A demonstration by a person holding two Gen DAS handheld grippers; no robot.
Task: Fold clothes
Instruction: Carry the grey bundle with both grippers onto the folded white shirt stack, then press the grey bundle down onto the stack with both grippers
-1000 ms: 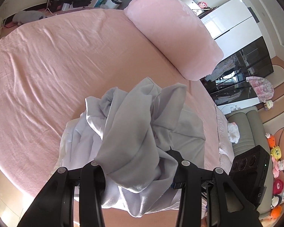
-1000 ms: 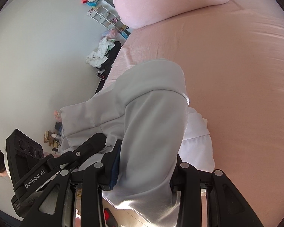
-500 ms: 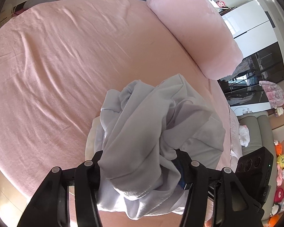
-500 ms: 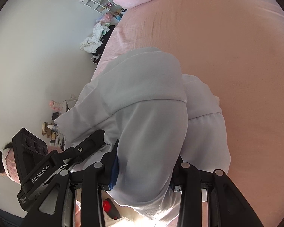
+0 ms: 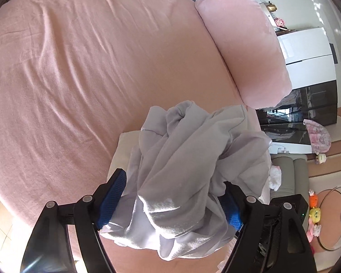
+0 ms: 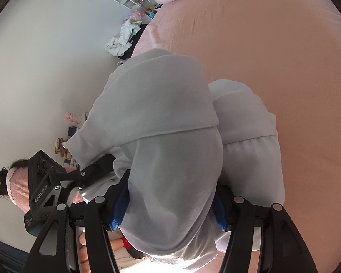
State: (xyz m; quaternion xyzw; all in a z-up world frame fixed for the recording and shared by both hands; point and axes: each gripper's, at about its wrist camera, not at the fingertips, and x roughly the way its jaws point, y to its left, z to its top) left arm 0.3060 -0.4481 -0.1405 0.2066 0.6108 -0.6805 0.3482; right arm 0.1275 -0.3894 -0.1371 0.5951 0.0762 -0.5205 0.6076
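Crumpled grey fabric garment (image 5: 181, 170) sits bunched low-centre of both frames between the left gripper (image 5: 170, 199) and right gripper (image 6: 168, 207), both jaws opening around it.

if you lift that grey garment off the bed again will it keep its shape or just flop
The grey garment will probably flop: it lies bunched in loose folds on the pink bed. Its sheen hints that it may slide off the pads. It looks light for its bulk, mounding without flattening.

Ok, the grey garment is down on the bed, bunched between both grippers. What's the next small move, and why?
Probably draw both grippers straight back. The left gripper and right gripper are opening, yet the grey garment sits crumpled between their jaws on the pink bed; clearing it allows a fresh grasp at an edge.
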